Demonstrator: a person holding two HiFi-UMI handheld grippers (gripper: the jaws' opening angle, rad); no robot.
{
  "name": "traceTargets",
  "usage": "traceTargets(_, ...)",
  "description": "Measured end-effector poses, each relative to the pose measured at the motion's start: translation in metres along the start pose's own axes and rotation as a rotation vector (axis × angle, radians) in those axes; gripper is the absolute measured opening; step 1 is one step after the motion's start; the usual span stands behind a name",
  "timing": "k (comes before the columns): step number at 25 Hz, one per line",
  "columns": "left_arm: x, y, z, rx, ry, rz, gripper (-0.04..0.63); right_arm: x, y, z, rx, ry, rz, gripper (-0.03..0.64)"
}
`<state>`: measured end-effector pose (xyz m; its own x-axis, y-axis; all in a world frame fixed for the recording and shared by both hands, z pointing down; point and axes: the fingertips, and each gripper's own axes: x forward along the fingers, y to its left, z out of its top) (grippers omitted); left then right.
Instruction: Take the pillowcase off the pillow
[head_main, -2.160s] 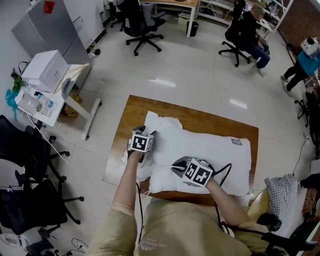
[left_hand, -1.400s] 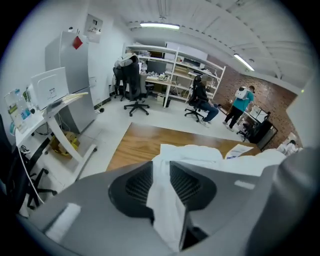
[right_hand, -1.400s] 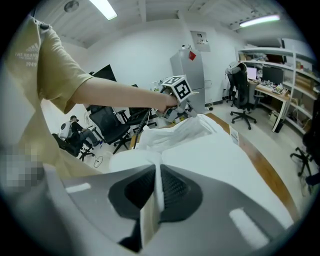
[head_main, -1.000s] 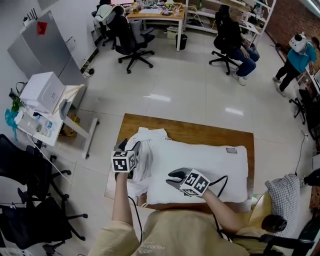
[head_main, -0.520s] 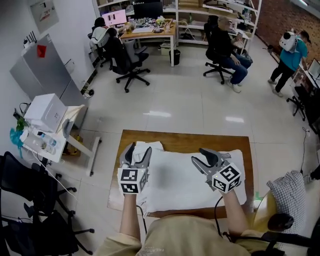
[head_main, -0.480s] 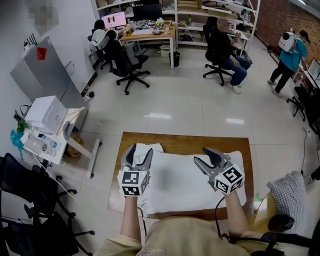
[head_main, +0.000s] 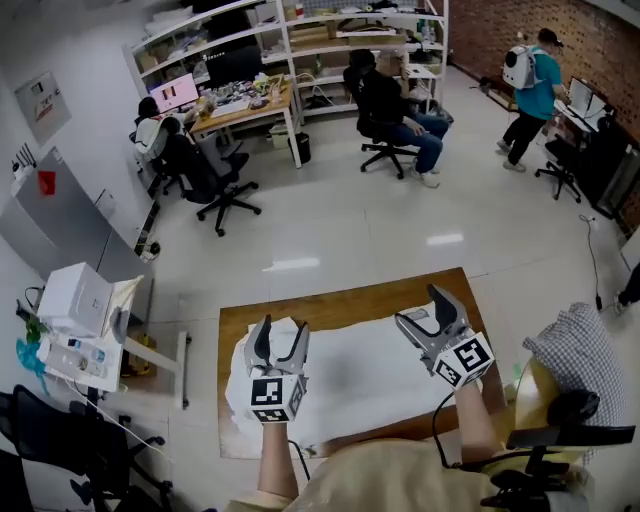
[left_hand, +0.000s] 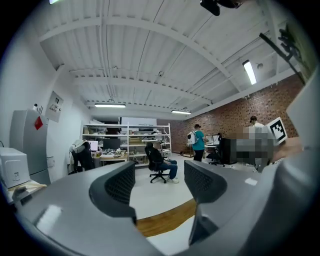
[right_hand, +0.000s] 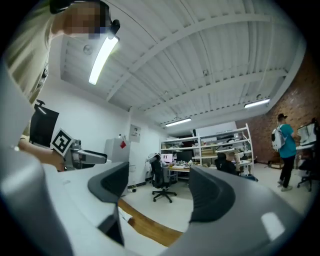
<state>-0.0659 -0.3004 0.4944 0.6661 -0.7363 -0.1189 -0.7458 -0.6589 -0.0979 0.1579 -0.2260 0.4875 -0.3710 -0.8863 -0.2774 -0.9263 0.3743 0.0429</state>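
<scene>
Pillow (head_main: 375, 375) flat on table (head_main: 340, 303), pillowcase (head_main: 240, 388) bunched at its left end: light, limp cloth, likely best pinched at a thick fold; left gripper (head_main: 281, 335) and right gripper (head_main: 420, 310) hover above, jaws just opened, nothing between them.

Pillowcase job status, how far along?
Done, apparently: pillowcase lies crumpled at the left end of the pillow on the table; whether it is fully free I cannot tell. In hand: nothing; left gripper and right gripper are raised, jaws have just been opening, empty. Left: at most pulling the last bit clear.
</scene>
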Motion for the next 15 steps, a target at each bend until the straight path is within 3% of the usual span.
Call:
traceTargets(4, 0.005, -0.011, 0.0, -0.028, -0.005, 0.001, 0.311, -0.005, -0.018, -0.009, -0.033, 0.038, -0.089, 0.374)
traceTargets(9, 0.008, 0.007, -0.001, -0.026, 0.031, 0.016, 0.311, 0.027, 0.001, -0.003, -0.044, 0.093, -0.055, 0.374)
traceTargets(15, 0.015, -0.008, 0.0, -0.042, 0.035, 0.035, 0.311, 0.021, -0.02, 0.008, -0.047, 0.056, -0.082, 0.374)
